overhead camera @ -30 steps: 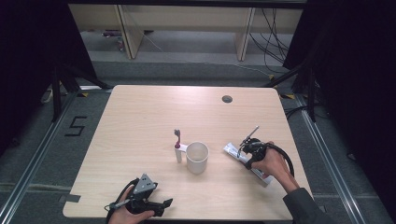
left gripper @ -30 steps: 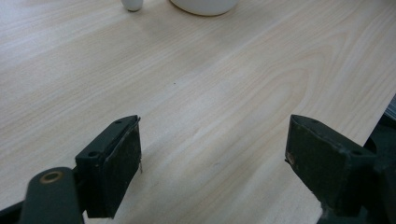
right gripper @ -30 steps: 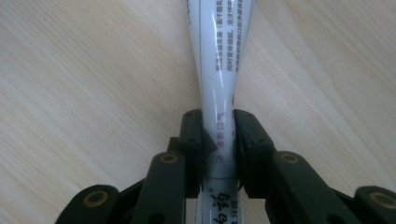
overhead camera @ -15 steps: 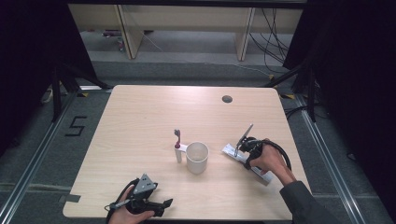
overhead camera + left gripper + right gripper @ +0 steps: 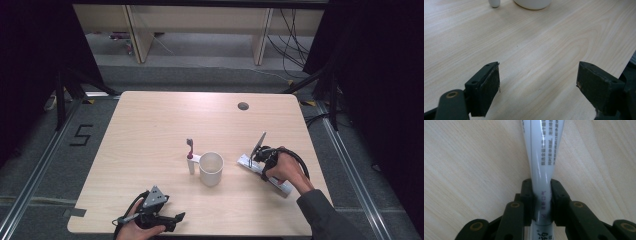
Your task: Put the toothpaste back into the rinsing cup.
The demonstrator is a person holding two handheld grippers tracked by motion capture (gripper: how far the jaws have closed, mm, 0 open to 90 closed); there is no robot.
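Starting at the near edge of the table, I find my left gripper resting close to the near left corner, its jaws spread wide with bare wood between them; the left gripper view confirms nothing is in its reach. Further in, toward the right edge, my right gripper is clenched on the toothpaste tube, both pads pressing the tube's narrow part while the rest of it lies flat on the wood. Compared with a second ago, the right hand has shifted slightly, and the grey plate on its gripper leans differently; the tube has not left the table. I judge the grasp secured and the lift not yet begun. Near the table's middle, the white cup stands upright, and just beside it on its left a toothbrush stands on end, both well apart from the tube. At the far edge sits a small dark cable hole.
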